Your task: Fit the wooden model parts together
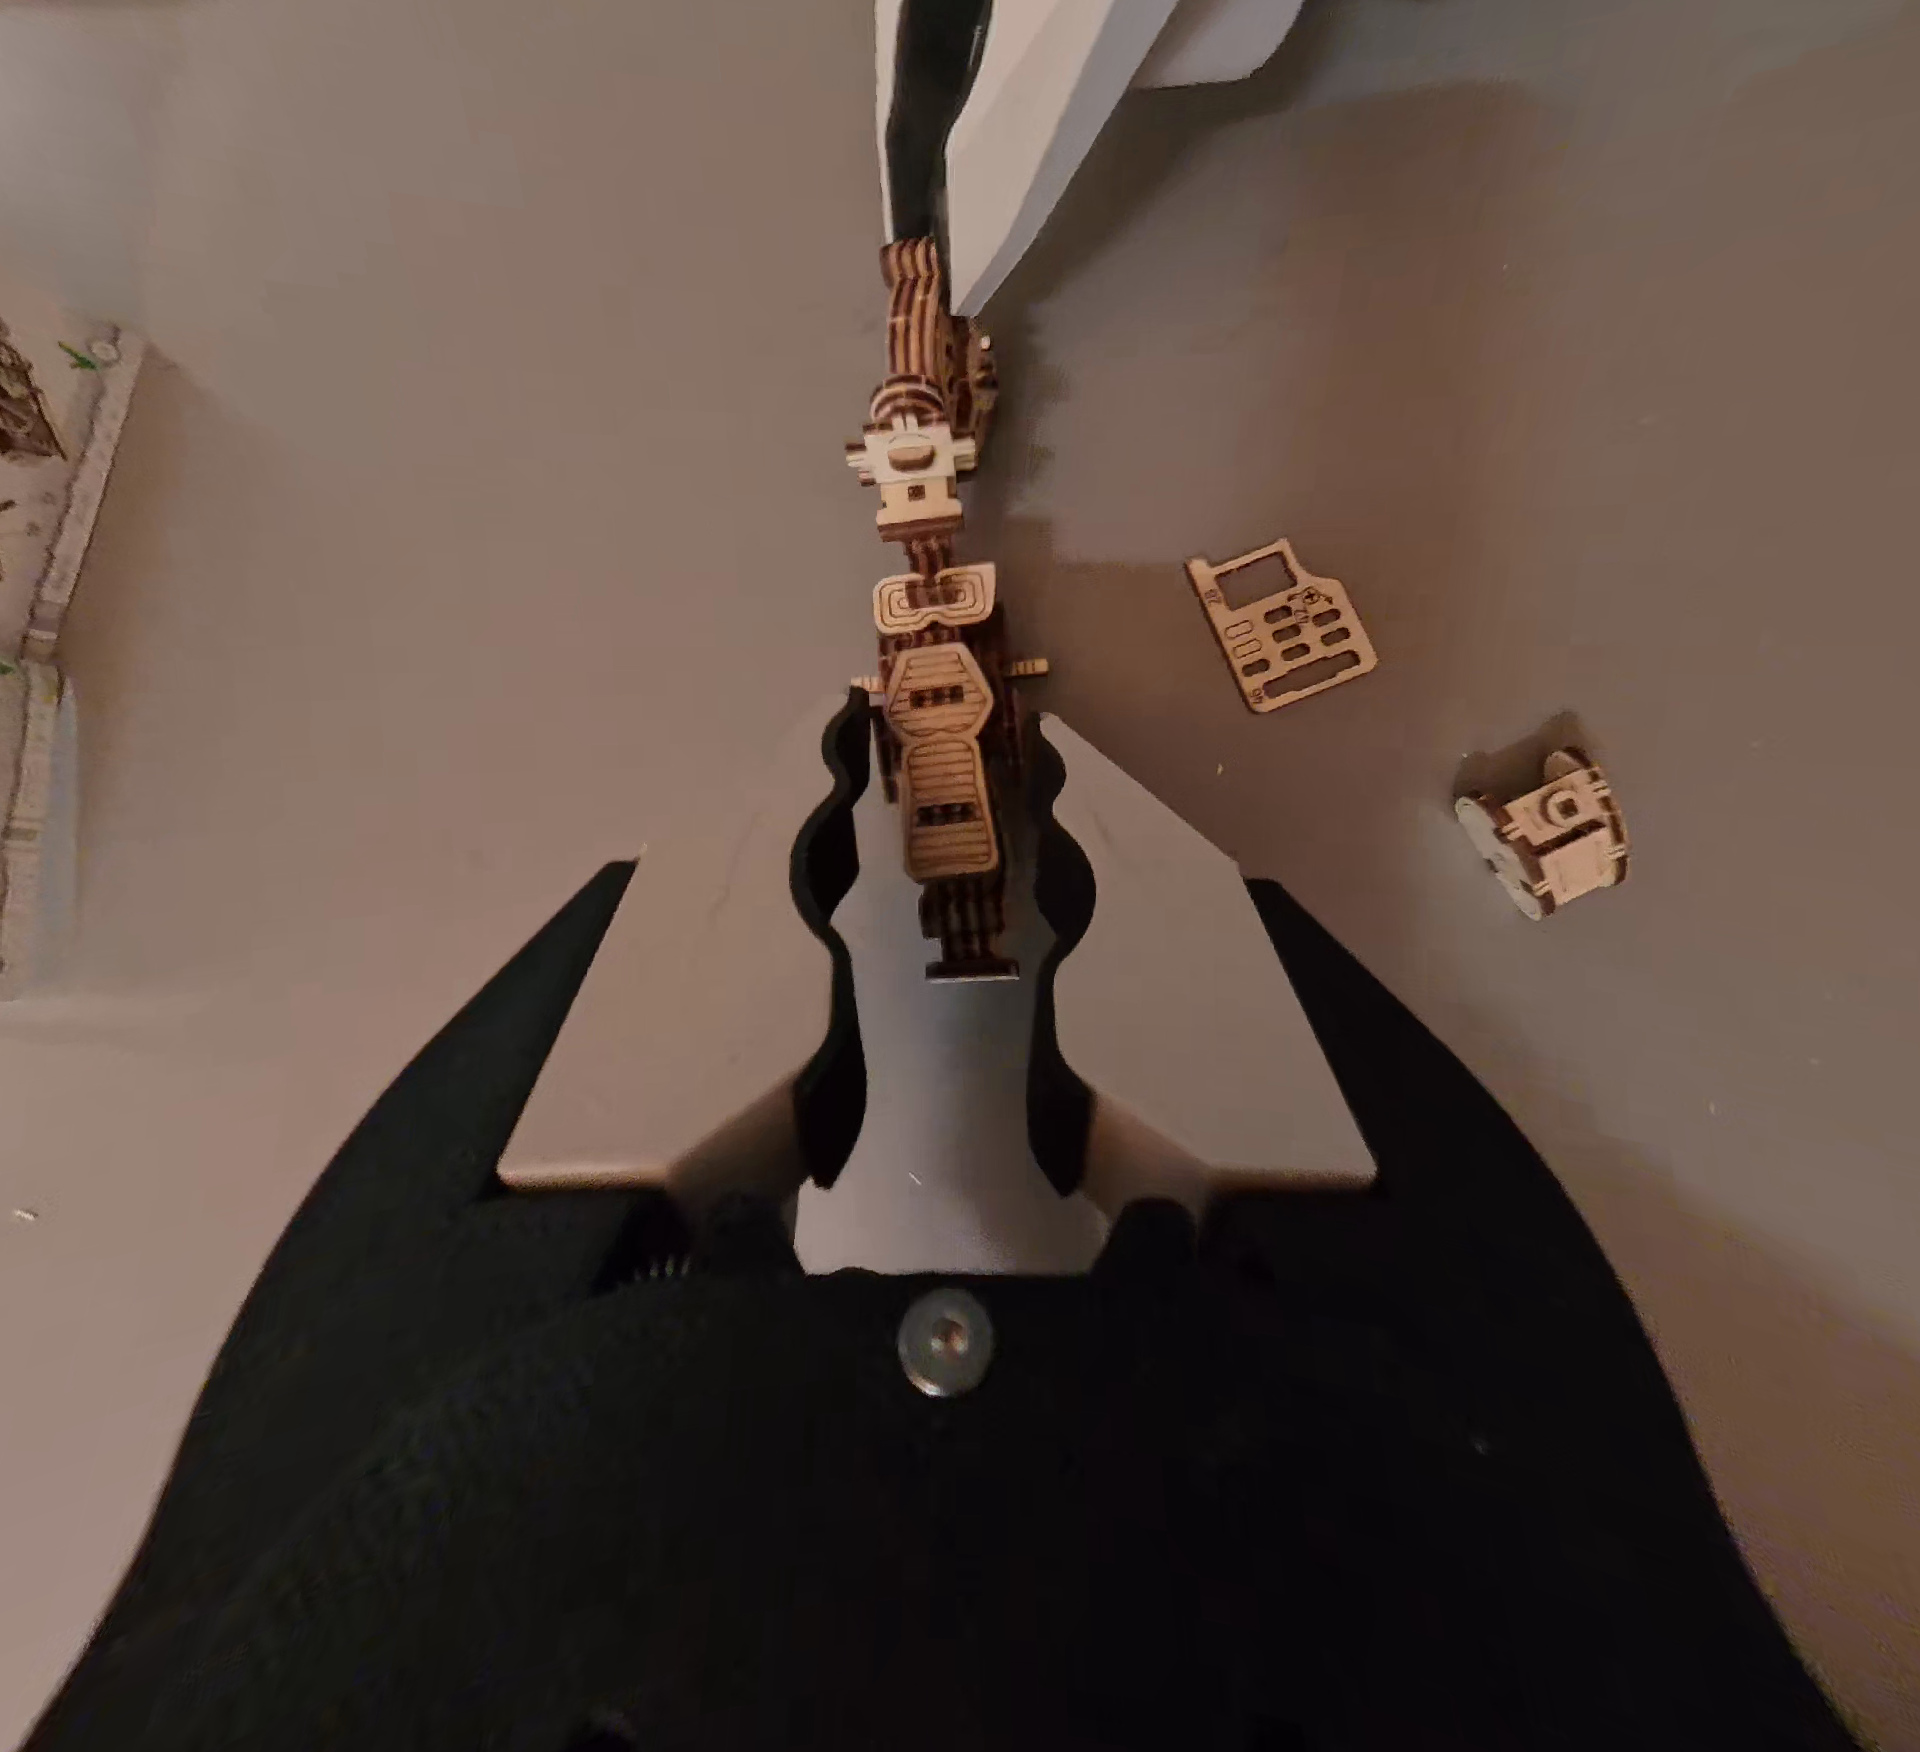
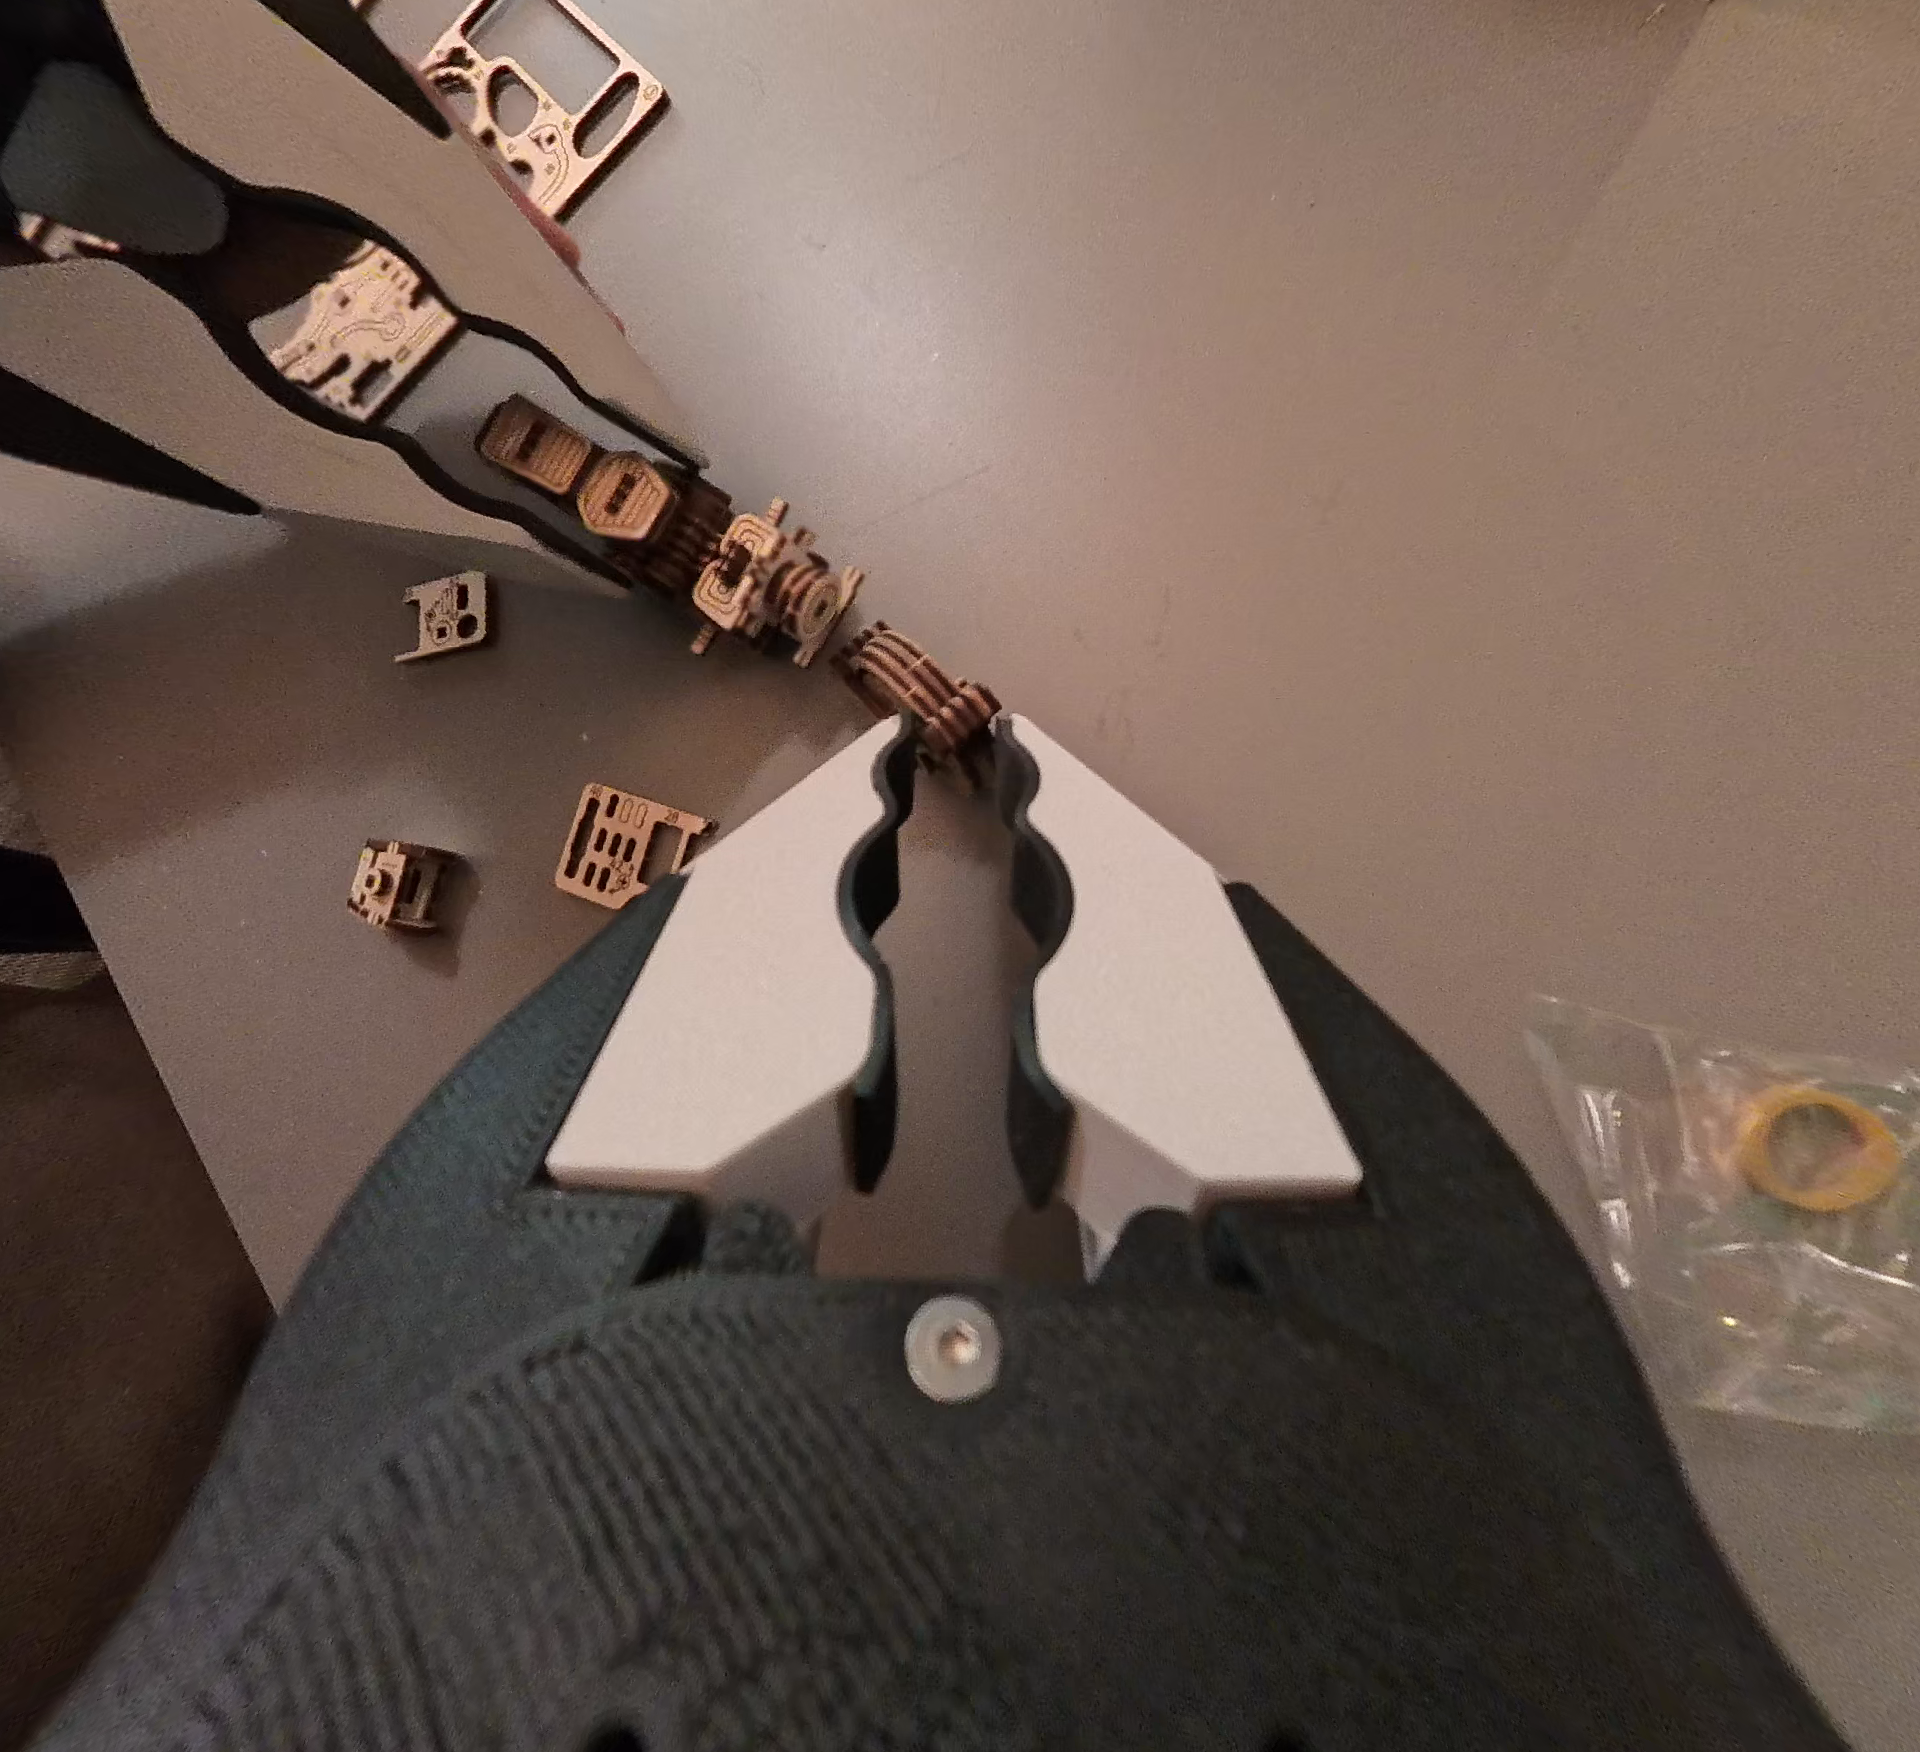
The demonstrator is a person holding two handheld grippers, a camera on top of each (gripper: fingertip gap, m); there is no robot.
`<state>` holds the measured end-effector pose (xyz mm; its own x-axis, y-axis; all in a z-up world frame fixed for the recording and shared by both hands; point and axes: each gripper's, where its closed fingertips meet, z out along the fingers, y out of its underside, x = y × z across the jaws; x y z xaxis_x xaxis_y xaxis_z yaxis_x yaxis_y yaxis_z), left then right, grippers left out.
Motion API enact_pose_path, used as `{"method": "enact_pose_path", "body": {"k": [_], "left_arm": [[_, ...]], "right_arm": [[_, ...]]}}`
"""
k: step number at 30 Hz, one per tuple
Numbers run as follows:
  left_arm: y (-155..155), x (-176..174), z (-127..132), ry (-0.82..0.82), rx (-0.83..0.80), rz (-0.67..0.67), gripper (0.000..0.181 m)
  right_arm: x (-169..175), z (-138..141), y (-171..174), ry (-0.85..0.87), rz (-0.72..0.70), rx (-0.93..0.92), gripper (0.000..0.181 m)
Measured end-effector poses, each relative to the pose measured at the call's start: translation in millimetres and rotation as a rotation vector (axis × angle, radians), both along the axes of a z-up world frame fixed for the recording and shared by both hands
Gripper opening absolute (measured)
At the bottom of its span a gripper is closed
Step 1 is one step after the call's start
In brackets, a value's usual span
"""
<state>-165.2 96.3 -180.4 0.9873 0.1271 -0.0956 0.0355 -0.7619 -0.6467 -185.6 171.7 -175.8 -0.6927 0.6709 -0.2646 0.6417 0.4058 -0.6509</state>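
The long wooden model [image 1: 940, 653] hung between the two sets of tongs above the grey table [image 1: 468, 455]. The left tongs [image 1: 945, 746] were pinching the model's near end, their wavy black pads pressed against the sides of the section with the light slatted top plates. The right tongs [image 2: 951, 731] gripped the opposite, layered end between their tips; in the left wrist view they reached in from the top of the frame [image 1: 930, 248] and closed on that same end.

On the table to the model's right lay a flat wooden piece with cut-out slots [image 1: 1281, 627], and a little beyond it a small assembled wooden block [image 1: 1545, 832], both apart from the model and from each other. The right wrist view also showed a small flat dark piece [image 2: 449, 616] near the left tongs, and wooden sheets with punched-out openings [image 2: 540, 92] farther back.

A clear plastic bag [image 2: 1745, 1214] holding a yellow ring [image 2: 1818, 1146] lay at the right edge of that view. A printed paper sheet [image 1: 62, 580] lay at the table's left edge in the left wrist view.
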Motion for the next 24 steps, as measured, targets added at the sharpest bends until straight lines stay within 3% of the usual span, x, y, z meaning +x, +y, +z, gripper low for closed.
{"method": "enact_pose_path", "body": {"k": [1,24], "left_arm": [[0.2,0.5,0.7,0.014,-0.008,-0.005,0.027],[1.7,-0.2,-0.2,0.076,-0.067,0.005,0.027]], "right_arm": [[0.0,0.0,-0.1,0.000,0.000,0.001,0.013],[0.5,0.1,-0.1,0.002,0.004,0.005,0.013]]}}
